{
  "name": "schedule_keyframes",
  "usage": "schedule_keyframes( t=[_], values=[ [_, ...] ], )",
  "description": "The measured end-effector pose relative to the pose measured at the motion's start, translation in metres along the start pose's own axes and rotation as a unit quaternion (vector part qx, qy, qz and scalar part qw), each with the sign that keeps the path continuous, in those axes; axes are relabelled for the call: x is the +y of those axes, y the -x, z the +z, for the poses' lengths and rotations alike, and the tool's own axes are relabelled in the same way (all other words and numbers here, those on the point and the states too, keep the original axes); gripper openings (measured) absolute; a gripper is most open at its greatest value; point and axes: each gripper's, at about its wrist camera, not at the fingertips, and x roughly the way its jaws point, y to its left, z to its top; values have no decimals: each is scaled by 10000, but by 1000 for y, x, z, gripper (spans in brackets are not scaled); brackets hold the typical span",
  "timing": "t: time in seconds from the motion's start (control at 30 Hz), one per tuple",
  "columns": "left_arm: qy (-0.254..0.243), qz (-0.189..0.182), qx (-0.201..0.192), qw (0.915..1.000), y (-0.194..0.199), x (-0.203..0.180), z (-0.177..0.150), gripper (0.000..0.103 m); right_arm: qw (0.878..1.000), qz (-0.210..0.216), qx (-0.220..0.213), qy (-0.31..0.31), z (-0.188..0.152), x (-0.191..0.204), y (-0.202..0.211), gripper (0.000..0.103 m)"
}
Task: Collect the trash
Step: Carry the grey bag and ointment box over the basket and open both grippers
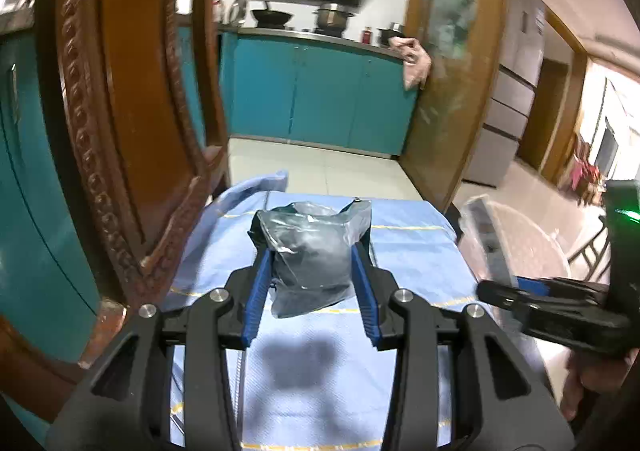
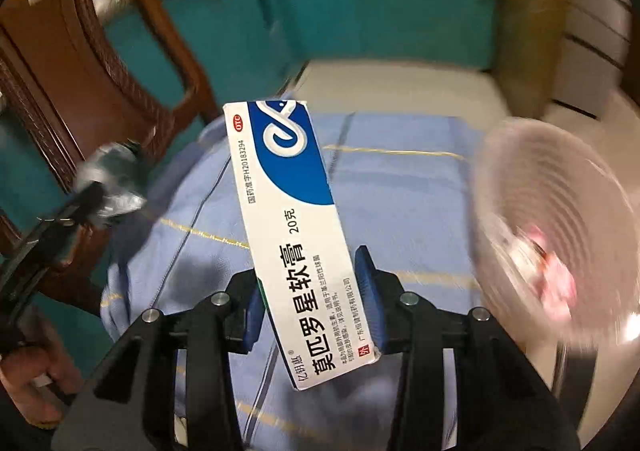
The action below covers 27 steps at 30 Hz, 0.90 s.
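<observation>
both grippers loaded, above the table draped in a light blue cloth with thin yellow stripes.

left gripper: blue-padded fingers closed on a crumpled grey translucent plastic bag, pinched at its sides. the bag bulges forward past the fingertips and casts a shadow on the cloth below, so it looks lifted off the surface — though whether its lower corner still brushes the cloth i cannot tell. side grip likely chosen because the film is soft and only holds when bunched.

right gripper: closed on a long white-and-blue cardboard ointment box with chinese print. held near its lower end, most of the length sticking out ahead of the fingers and tilted left. a grip near one end makes a long lever, so the box could pivot if swung fast.

pale pink ribbed plastic basket sits just beside the table's right edge, blurred; pink-and-white scraps already lie inside. judgement: this is the trash receptacle, placed within reach of both hands.

carved brown wooden chair stands at the table's left.

step in hand, judged: carry phase — both pieces picked, neither yet over the basket.
</observation>
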Motion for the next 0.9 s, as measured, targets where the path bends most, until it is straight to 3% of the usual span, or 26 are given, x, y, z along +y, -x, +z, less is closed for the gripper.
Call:
schedule_keyframes(
  t=[0.1,0.27,0.43,0.9],
  values=[
    [-150,-112,-1,9998,8,-13,-7,41,9981,-380,-434,-193,-27,-5,23,42],
    [-309,-127,189,9993,9,-26,-22,41,9937,-765,-818,-21,-30,-5,34,42],
    [-298,-109,388,9987,1,-26,-27,41,9941,-730,-807,50,-31,-6,29,42],
    [-353,2,414,9985,-4,-30,-29,41,9949,-719,-699,119,-32,-1,25,42]
  ],
)
